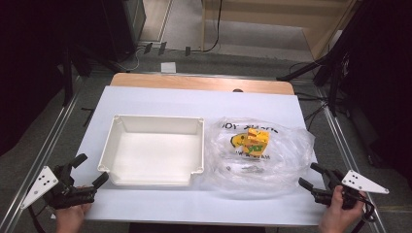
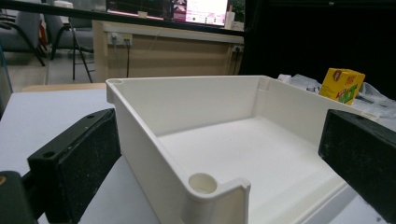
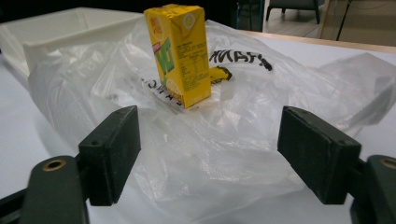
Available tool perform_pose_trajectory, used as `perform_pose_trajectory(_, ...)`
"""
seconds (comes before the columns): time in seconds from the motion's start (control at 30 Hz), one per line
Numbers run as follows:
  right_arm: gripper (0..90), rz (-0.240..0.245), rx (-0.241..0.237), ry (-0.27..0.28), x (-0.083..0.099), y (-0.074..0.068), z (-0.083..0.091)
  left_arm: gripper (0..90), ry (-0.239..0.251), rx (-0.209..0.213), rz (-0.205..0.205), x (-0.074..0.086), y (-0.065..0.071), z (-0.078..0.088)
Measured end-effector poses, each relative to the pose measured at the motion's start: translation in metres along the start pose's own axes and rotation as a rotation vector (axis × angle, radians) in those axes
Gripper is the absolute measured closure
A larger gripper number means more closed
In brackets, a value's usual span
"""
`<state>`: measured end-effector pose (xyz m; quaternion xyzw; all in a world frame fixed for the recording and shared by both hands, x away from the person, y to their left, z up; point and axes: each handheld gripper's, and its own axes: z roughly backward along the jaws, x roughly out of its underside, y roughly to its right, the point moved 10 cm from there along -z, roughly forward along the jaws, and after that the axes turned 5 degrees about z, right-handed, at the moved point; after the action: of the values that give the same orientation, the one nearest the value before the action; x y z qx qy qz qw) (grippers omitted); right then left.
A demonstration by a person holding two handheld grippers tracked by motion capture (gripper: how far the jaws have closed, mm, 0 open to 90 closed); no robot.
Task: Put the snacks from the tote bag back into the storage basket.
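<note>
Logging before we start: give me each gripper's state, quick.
Left gripper: open, holding nothing, beside the tray.
Right gripper: open, holding nothing, facing the bag.

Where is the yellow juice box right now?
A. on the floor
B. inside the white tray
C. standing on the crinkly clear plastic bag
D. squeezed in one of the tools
C: the yellow juice box stands upright on the clear plastic bag, beside the empty white tray, and both tools are open and apart from it.
</note>
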<state>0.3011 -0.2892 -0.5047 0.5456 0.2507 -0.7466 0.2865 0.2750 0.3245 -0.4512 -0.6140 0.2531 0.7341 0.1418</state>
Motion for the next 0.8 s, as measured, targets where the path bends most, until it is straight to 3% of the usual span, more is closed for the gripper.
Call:
perform_pose_trajectory(0.03, 23.0, 0.007, -0.004, -0.015, -0.002, -0.001, -0.001, 0.0, 0.001, 0.0, 0.001, 0.0, 0.0, 0.0)
perform_pose_trajectory(0.13, 18.5, -0.027, -0.102, 0.071, -0.022, -0.01, -0.004, 0.0, 0.001, 0.001, 0.0, 0.0, 0.0, 0.0)
perform_pose_trajectory(0.27, 18.3, -0.02, -0.051, 0.034, -0.029, -0.007, -0.012, 0.0, 0.0, 0.009, -0.006, 0.0, 0.001, 0.0)
perform_pose_trajectory(0.5, 18.9, 0.03, -0.011, -0.016, -0.025, -0.002, -0.02, 0.0, 0.01, 0.015, 0.005, -0.001, 0.0, 0.001)
perform_pose_trajectory(0.63, 17.7, 0.048, -0.018, -0.051, -0.02, -0.001, -0.03, 0.0, 0.01, 0.015, 0.01, -0.001, -0.001, 0.001)
perform_pose_trajectory(0.8, 14.4, 0.038, -0.028, -0.023, -0.021, -0.003, -0.032, 0.0, -0.003, 0.005, 0.001, 0.0, 0.0, -0.001)
